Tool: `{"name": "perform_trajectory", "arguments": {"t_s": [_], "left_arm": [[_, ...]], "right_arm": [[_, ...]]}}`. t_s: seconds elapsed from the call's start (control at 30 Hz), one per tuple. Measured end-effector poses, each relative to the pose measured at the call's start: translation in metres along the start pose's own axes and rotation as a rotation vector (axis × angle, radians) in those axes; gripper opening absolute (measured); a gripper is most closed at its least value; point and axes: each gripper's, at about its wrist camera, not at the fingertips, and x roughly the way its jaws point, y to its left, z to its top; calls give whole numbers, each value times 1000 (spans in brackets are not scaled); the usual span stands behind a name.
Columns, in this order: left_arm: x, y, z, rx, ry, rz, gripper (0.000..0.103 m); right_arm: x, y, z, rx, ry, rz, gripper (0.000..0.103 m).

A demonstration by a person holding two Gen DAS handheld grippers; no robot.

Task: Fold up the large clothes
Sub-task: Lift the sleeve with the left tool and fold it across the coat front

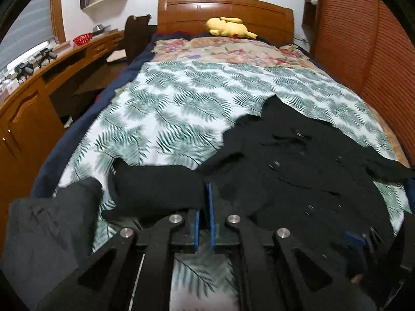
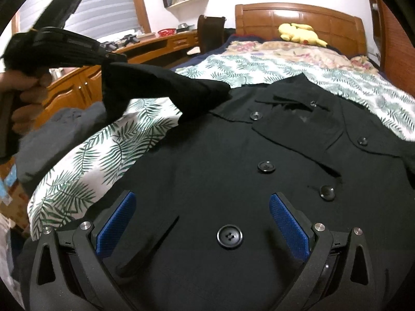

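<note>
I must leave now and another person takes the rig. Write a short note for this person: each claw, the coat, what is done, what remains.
Left claw: shut on the black sleeve, held lifted above the bed.
Right claw: open, over the coat front, holding nothing.
Black coat: spread button side up on the leaf-print cover.
Done: sleeve gripped and raised.
Left: lay the sleeve across the front, fold the other sleeve, then fold the body.

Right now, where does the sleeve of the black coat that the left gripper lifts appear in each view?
Left wrist view: the sleeve lies low and left of centre, running leftward from the closed blue fingers of the left gripper.
Right wrist view: the sleeve hangs at upper left, stretched from the left gripper down to the black coat.
Shared landmark: the yellow plush toy by the headboard.
</note>
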Motion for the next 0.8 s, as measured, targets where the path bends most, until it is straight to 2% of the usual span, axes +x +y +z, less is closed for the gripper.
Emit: {"name": "perform_trajectory", "arguments": {"t_s": [0.07,0.27,0.33,0.53,0.8], "left_arm": [[-6,-5,-12,10,15,-24,5],[-21,-4,-47,59,40,-10,13],[-27,0,-60,68,48,-5,22],[-41,13,-96,90,52,30,28],[-21,49,-95,31,61,76,32]], "right_arm": [[-3,0,0,-9,-2,0,103],[2,3,-1,-20,19,13,103],[4,5,-2,-31,24,12,103],[6,7,-4,-47,32,6,103],[6,10,-5,-57,32,-4,103]]}}
